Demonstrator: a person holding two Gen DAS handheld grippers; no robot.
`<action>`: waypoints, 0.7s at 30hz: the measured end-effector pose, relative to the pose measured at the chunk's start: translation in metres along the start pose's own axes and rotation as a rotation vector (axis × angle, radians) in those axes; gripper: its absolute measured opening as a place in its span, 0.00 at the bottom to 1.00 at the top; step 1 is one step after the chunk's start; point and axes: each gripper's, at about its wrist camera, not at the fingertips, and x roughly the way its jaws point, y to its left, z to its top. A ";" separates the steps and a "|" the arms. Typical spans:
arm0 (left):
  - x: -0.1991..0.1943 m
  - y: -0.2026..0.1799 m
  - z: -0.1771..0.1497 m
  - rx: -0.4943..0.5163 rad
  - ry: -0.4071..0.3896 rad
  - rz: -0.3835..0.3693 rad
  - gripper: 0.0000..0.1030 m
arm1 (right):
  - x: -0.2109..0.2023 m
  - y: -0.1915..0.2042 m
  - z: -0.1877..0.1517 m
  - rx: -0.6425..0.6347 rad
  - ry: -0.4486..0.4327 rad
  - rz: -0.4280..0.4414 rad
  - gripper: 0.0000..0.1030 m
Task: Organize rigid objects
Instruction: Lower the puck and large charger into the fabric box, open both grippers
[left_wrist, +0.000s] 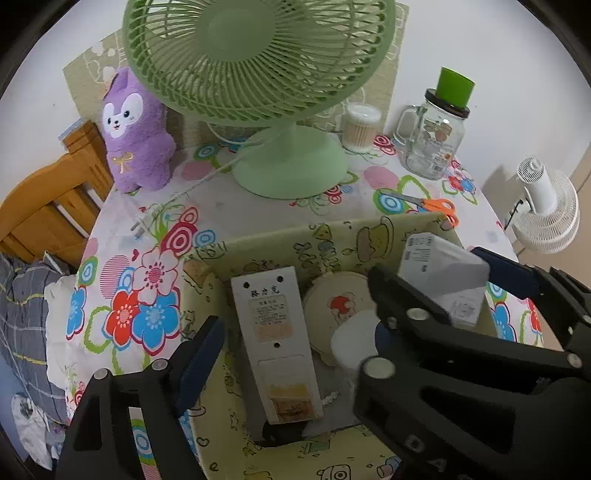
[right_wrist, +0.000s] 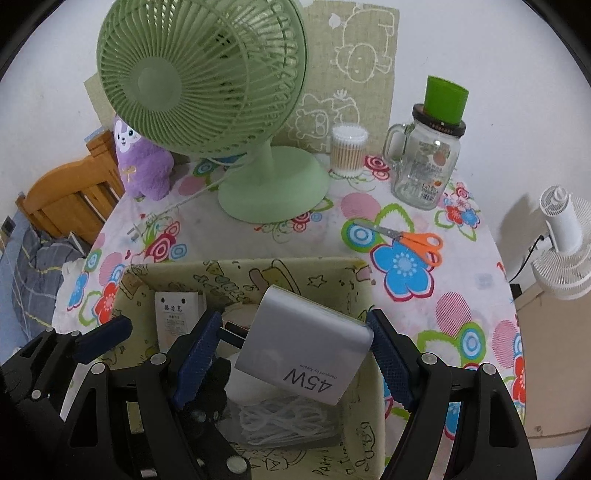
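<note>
Your right gripper (right_wrist: 291, 354) holds its jaws clamped on the 45W charger (right_wrist: 304, 350) above the patterned storage box (right_wrist: 236, 271), left gripper (left_wrist: 291, 328) jaws apart.

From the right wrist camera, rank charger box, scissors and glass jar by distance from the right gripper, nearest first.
1. Charger box: between the right gripper's fingers, over the fabric bin.
2. Scissors: on the tablecloth beyond the bin, right.
3. Glass jar: far right, near the wall.

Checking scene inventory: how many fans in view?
2. The green desk fan stands on the table, behind the fabric bin. The white fan sits off the table's right edge. Others could be out of frame.
</note>
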 end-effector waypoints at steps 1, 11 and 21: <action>0.000 0.000 -0.001 -0.002 0.000 -0.002 0.85 | 0.000 0.001 0.000 -0.005 -0.007 0.000 0.79; -0.001 0.004 -0.001 -0.022 0.008 -0.001 0.88 | 0.000 0.002 0.000 0.011 -0.015 -0.010 0.85; -0.020 -0.013 -0.008 0.041 -0.018 -0.035 0.93 | -0.024 -0.008 -0.010 0.028 -0.032 -0.039 0.94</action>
